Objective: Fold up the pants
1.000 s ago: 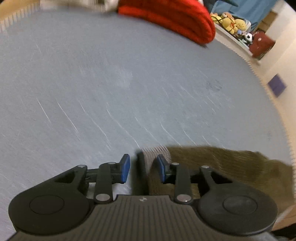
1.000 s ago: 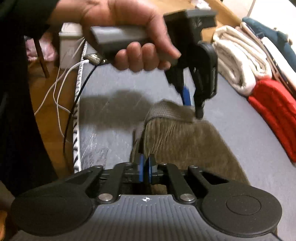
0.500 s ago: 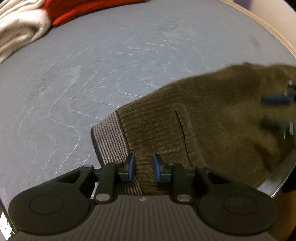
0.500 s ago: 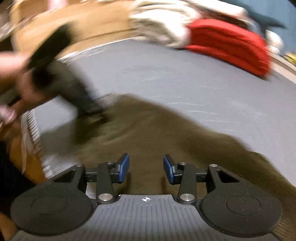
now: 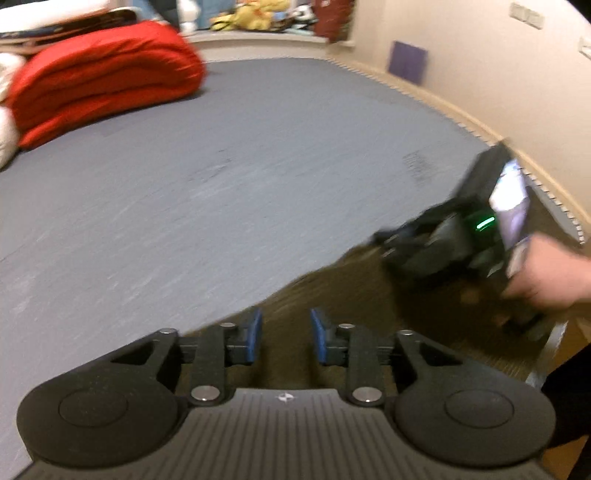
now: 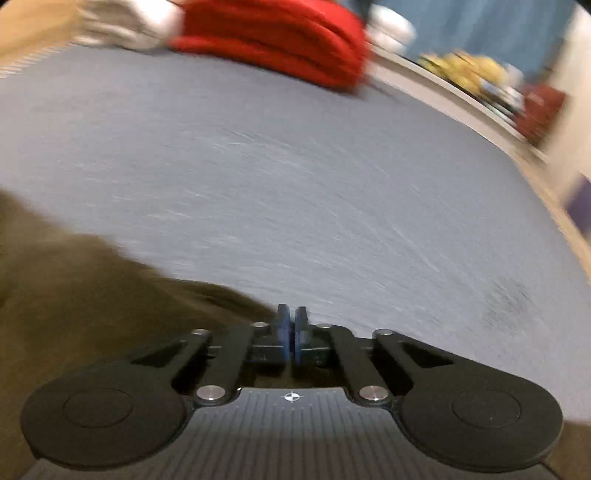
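Observation:
The olive-brown ribbed pants lie on the grey mat near its front edge. My left gripper is open, its blue pads apart just above the cloth, holding nothing. My right gripper has its pads pressed together at the edge of the pants; I cannot tell whether cloth is pinched between them. In the left wrist view the right gripper shows blurred at the far right, low over the pants, in a hand.
A folded red blanket and white towels lie at the mat's far side. Stuffed toys sit on a ledge behind. A beige wall runs along the mat's right edge.
My left gripper opened wider and swung right along the pants. My right gripper went from open to shut and moved to the pants' edge. Both views are blurred by motion.

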`<action>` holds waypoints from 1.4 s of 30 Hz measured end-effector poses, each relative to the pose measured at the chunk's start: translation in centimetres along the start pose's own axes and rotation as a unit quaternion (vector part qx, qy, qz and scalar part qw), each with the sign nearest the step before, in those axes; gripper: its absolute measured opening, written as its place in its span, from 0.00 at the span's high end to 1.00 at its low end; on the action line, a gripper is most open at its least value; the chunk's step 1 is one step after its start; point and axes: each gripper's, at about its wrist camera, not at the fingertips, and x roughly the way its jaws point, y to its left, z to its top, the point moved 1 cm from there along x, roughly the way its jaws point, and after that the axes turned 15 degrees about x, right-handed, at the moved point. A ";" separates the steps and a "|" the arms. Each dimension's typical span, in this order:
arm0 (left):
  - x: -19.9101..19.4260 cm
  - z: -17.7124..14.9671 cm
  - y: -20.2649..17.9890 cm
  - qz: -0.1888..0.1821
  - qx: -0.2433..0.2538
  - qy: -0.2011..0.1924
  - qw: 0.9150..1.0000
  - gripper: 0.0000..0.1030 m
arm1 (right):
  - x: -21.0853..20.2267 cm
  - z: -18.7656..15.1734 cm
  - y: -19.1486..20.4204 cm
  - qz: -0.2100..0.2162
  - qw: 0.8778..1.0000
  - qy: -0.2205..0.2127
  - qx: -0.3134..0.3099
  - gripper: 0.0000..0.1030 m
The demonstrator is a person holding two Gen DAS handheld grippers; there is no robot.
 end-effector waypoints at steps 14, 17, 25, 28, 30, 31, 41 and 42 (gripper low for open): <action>7.6 2.8 -1.2 0.026 -0.031 0.051 0.998 0.97 | -6.2 -0.8 -15.5 0.035 0.969 -0.061 0.238 0.54; 7.1 3.7 -2.5 -0.001 -0.031 0.023 0.999 0.96 | -7.6 -4.2 -20.6 0.016 0.962 -0.061 0.265 0.54; 10.9 3.7 -5.7 0.011 0.003 0.071 0.997 0.94 | -11.9 -12.3 -31.2 -0.032 0.930 -0.040 0.365 0.54; 9.2 5.6 -7.1 0.017 -0.003 0.042 0.999 0.77 | -14.0 -15.1 -35.4 -0.093 0.887 -0.049 0.449 0.54; 7.6 6.4 -8.4 0.007 0.001 0.015 1.000 0.67 | -16.3 -18.0 -38.4 -0.144 0.840 -0.063 0.520 0.54; 6.7 6.7 -9.2 0.003 0.007 0.003 1.000 0.65 | -17.3 -19.4 -39.6 -0.160 0.816 -0.068 0.552 0.54; 1.5 6.6 -13.6 -0.014 0.071 -0.062 0.995 0.63 | -17.0 -27.3 -45.8 -0.090 0.700 -0.099 0.702 0.54; 1.7 6.3 -13.8 -0.014 0.072 -0.064 0.995 0.63 | -16.7 -27.6 -45.9 -0.081 0.696 -0.101 0.707 0.54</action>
